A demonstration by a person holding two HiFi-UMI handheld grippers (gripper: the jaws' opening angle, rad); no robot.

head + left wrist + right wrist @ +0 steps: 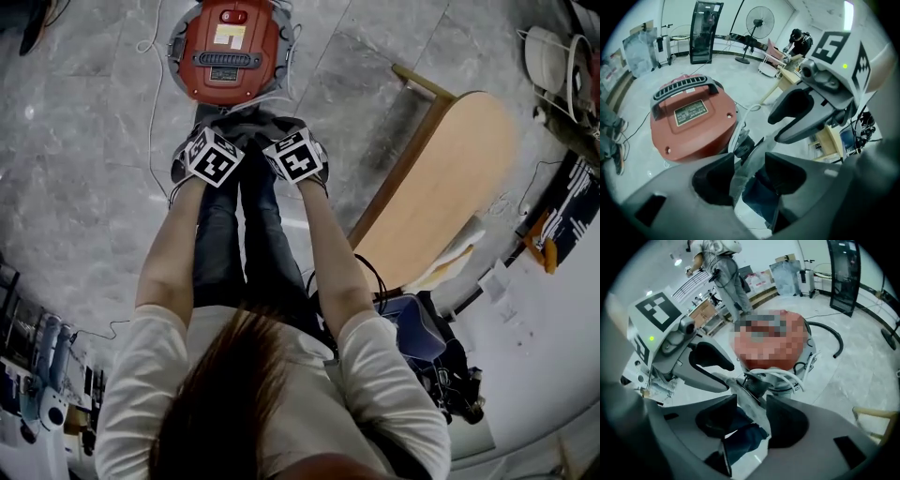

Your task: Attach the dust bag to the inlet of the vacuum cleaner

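Handling: dust bag [754, 151] was judged soft, light, limp fabric; hold it at the mouth edge.
Location: bag lay against the inlet [742, 146] of the red vacuum cleaner [691, 119], on the floor [84, 141].
Left gripper [749, 161]: jaws stood wide apart, fabric between them, unpressed.
Right gripper [752, 404]: jaws stood equally wide, clamping nothing.
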